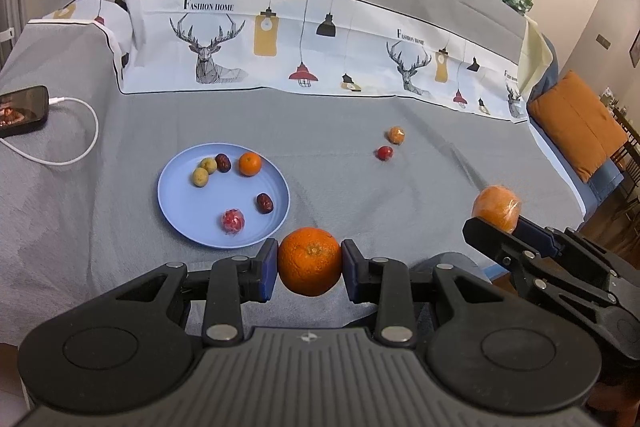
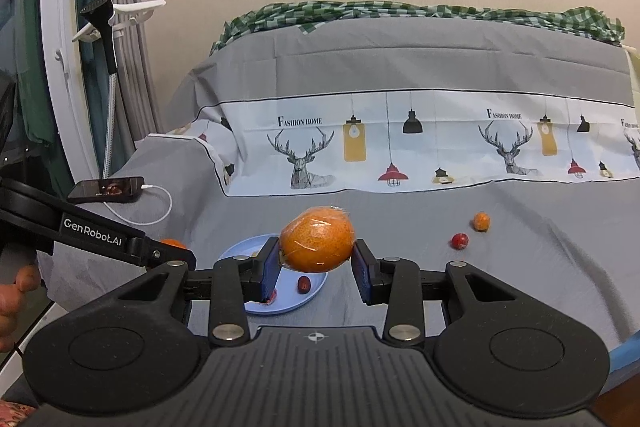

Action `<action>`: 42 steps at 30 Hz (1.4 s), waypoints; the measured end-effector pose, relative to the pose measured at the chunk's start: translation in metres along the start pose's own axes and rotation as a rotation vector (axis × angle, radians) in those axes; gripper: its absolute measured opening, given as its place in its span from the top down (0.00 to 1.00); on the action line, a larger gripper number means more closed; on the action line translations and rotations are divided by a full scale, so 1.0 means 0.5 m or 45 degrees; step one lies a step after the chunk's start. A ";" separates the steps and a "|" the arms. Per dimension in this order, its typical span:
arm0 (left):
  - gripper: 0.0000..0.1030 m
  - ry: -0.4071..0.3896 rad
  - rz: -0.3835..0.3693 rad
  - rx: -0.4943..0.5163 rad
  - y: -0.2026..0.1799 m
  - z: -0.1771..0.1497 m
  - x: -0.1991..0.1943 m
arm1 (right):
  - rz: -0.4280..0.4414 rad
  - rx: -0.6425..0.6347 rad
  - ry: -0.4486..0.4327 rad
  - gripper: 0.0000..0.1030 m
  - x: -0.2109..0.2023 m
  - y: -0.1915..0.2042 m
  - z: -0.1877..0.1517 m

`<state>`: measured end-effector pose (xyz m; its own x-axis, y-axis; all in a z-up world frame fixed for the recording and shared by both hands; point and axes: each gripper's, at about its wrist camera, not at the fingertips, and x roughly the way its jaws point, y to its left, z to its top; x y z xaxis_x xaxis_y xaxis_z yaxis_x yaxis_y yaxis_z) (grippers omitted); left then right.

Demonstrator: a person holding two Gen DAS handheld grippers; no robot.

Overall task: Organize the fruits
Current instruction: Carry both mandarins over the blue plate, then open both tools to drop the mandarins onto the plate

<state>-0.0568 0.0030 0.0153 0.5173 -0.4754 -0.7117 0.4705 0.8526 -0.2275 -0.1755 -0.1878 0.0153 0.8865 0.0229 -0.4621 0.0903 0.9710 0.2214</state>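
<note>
My left gripper [image 1: 309,264] is shut on a bare orange [image 1: 309,261], held just in front of the blue plate [image 1: 180,199]. The plate holds a small orange [image 1: 249,163], two yellow-green fruits [image 1: 204,171], two dark red dates [image 1: 264,203] and a wrapped red fruit [image 1: 233,221]. My right gripper [image 2: 316,263] is shut on a plastic-wrapped orange [image 2: 317,245], held above the bed to the right of the plate [image 2: 288,301]; it also shows in the left wrist view [image 1: 496,209]. A small wrapped orange [image 1: 396,135] and a small red fruit [image 1: 385,153] lie loose on the sheet, far right.
A phone [image 1: 22,111] with a white charging cable [image 1: 76,147] lies on the grey sheet at the far left. A printed deer-pattern cloth [image 1: 320,55] rises behind. An orange cushion [image 1: 580,127] sits off the bed's right edge. A steamer stand [image 2: 106,67] is by the wall.
</note>
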 end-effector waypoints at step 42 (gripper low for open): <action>0.64 0.113 0.192 -0.119 0.203 0.123 0.353 | 0.116 -0.085 0.381 0.62 0.475 0.055 -0.049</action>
<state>0.1264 -0.0077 -0.0927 0.5100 -0.3230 -0.7972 0.3220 0.9311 -0.1712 0.0264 -0.1500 -0.1091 0.7157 0.1700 -0.6774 -0.0220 0.9749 0.2214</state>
